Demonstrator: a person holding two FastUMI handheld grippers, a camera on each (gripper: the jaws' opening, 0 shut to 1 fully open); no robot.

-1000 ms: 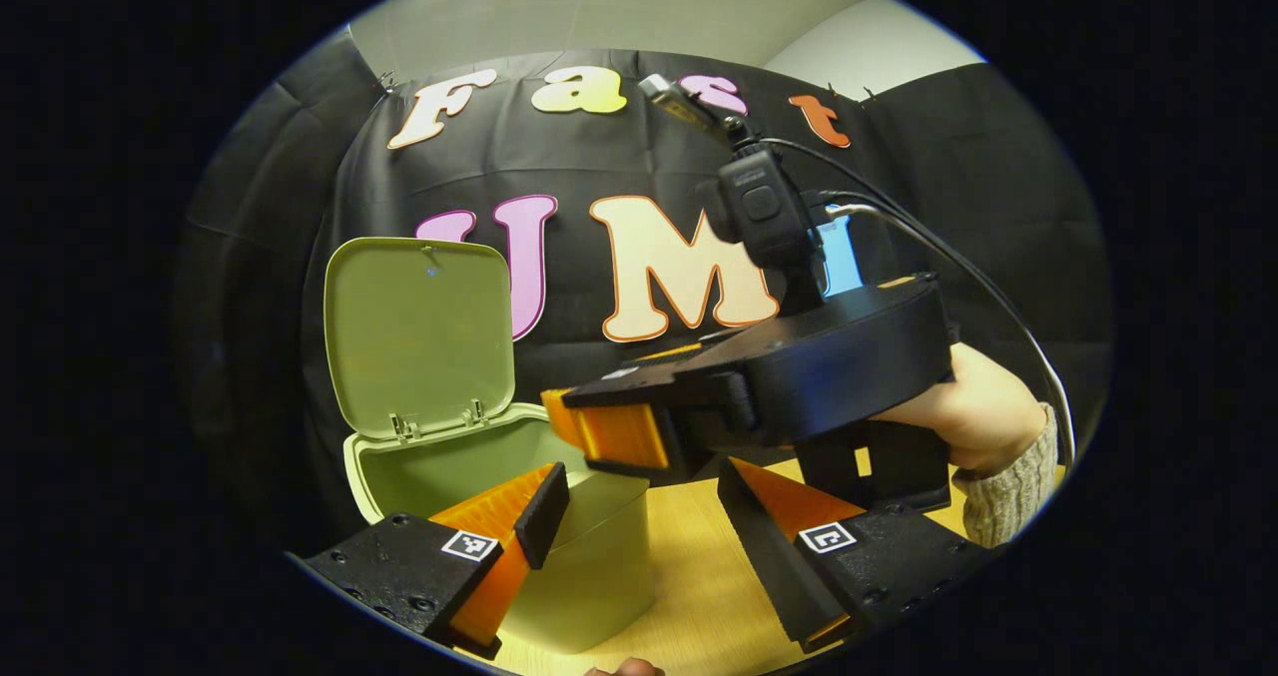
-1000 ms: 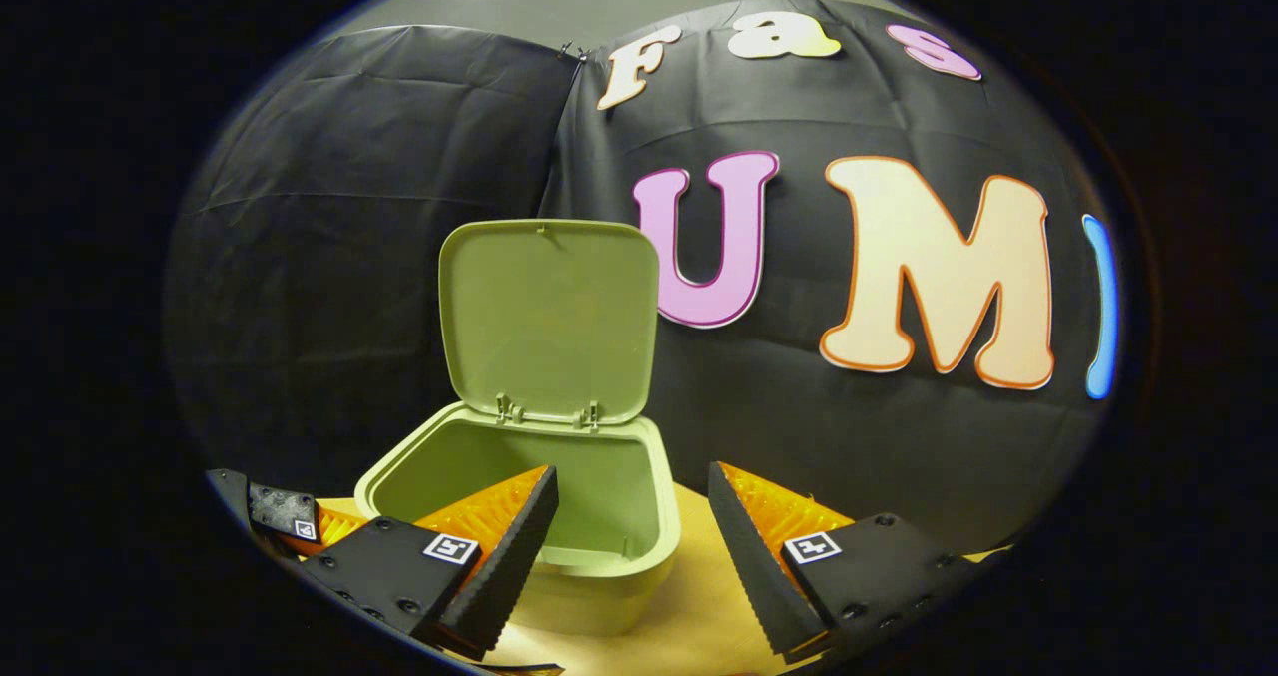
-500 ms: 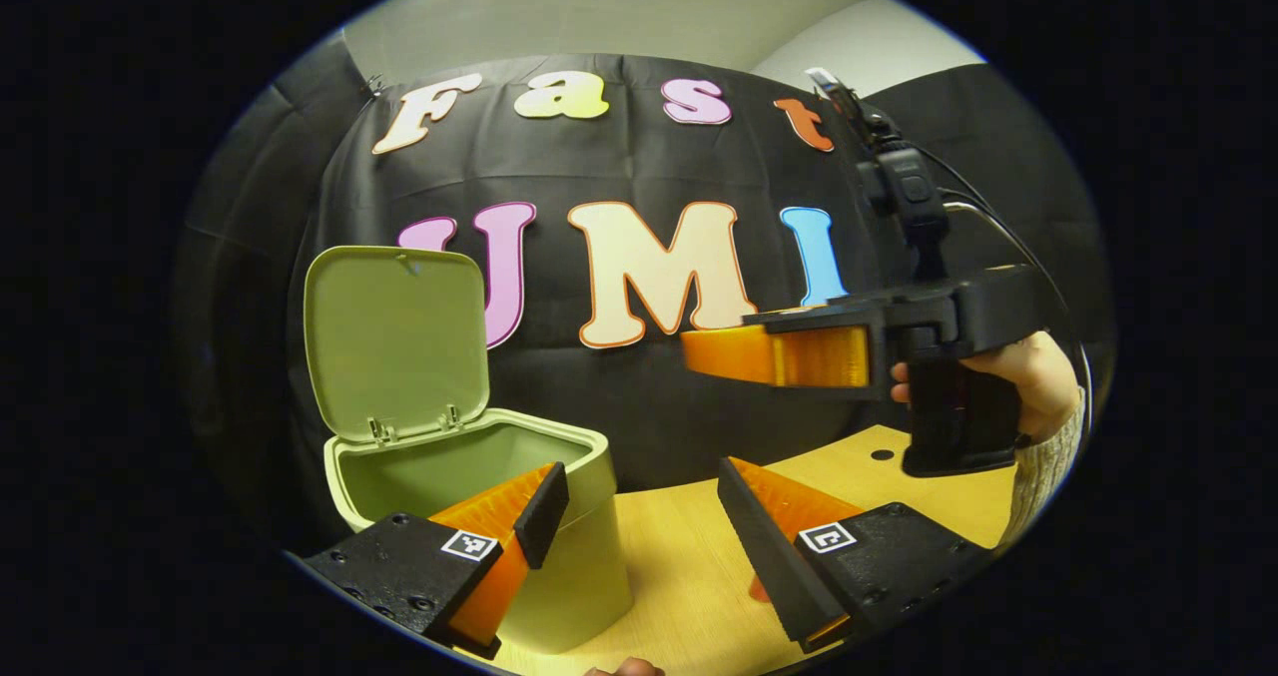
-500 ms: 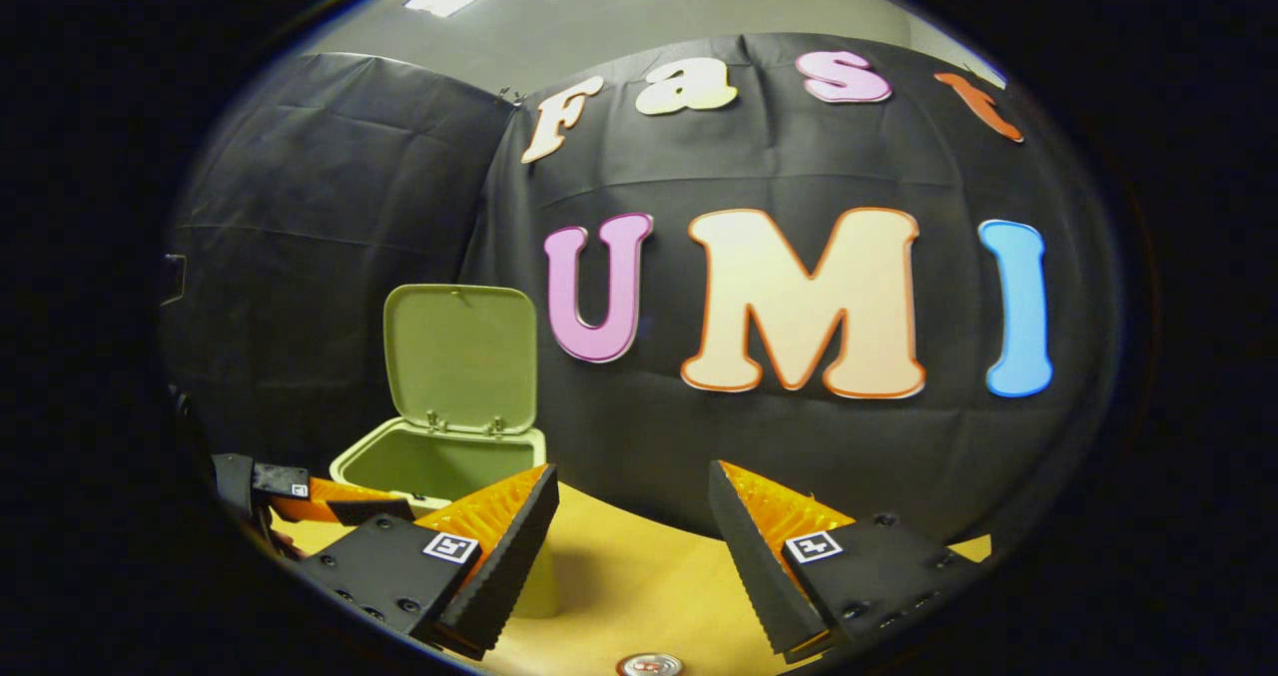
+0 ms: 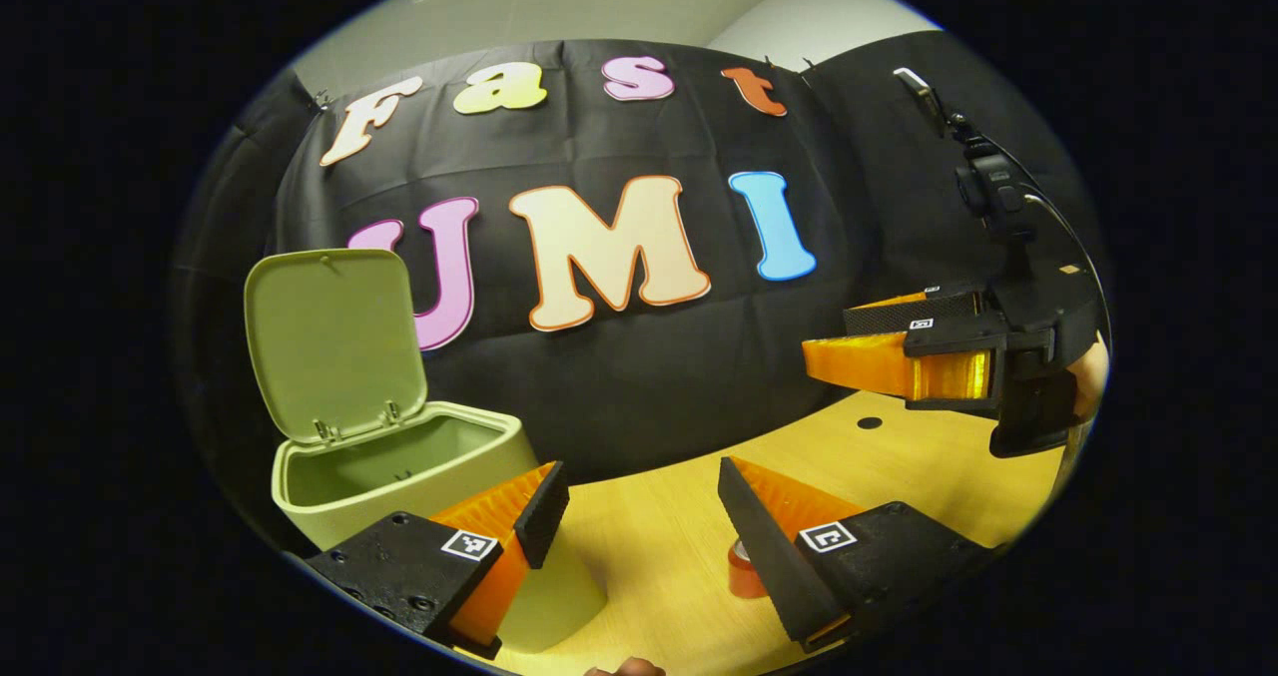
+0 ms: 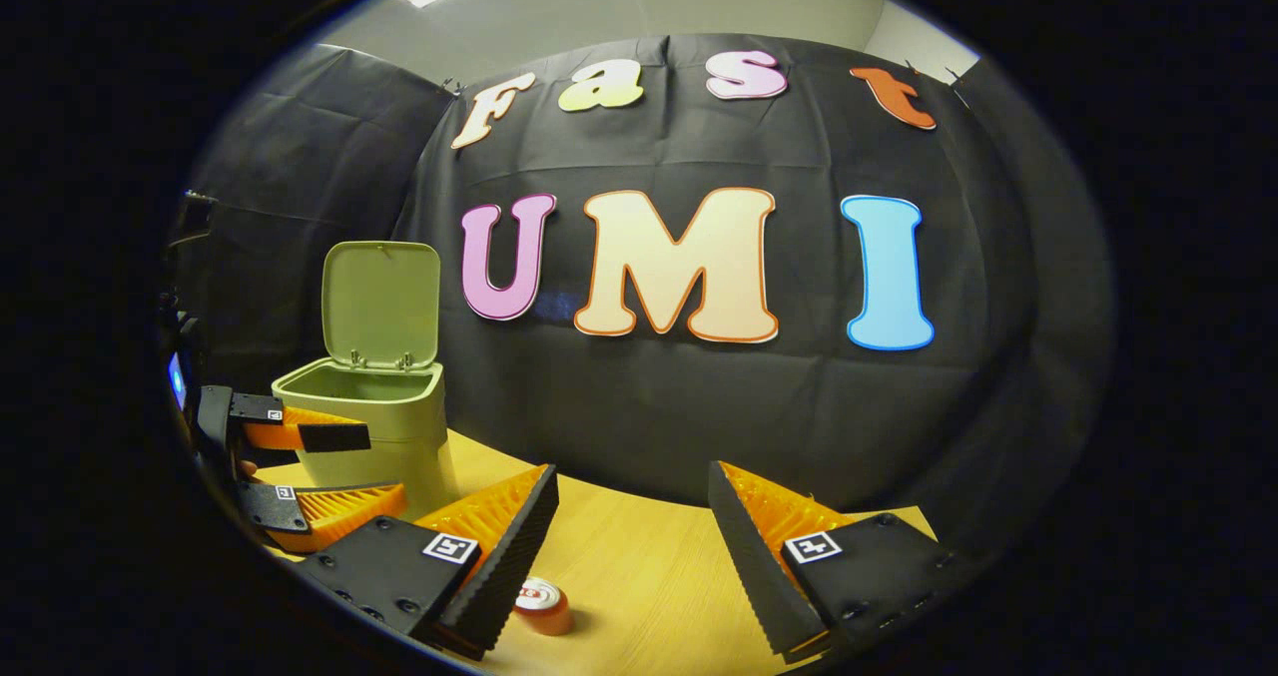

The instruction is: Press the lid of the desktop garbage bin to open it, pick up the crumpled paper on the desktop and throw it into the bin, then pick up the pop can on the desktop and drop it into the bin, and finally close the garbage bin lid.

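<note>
Right tongs (image 6: 631, 526) level above pop can (image 6: 542, 604), released, left tongs (image 5: 639, 516) released beside open bin (image 5: 399, 466)

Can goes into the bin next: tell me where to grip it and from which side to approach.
Grip the pop can across its round side wall, coming down from above and behind. It stands upright on the table, top facing up, just ahead of the open right gripper, with bare table around it, so the fingers can probably straddle it.

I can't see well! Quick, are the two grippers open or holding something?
Left gripper: open, holding nothing.
Right gripper: open, holding nothing.
</note>
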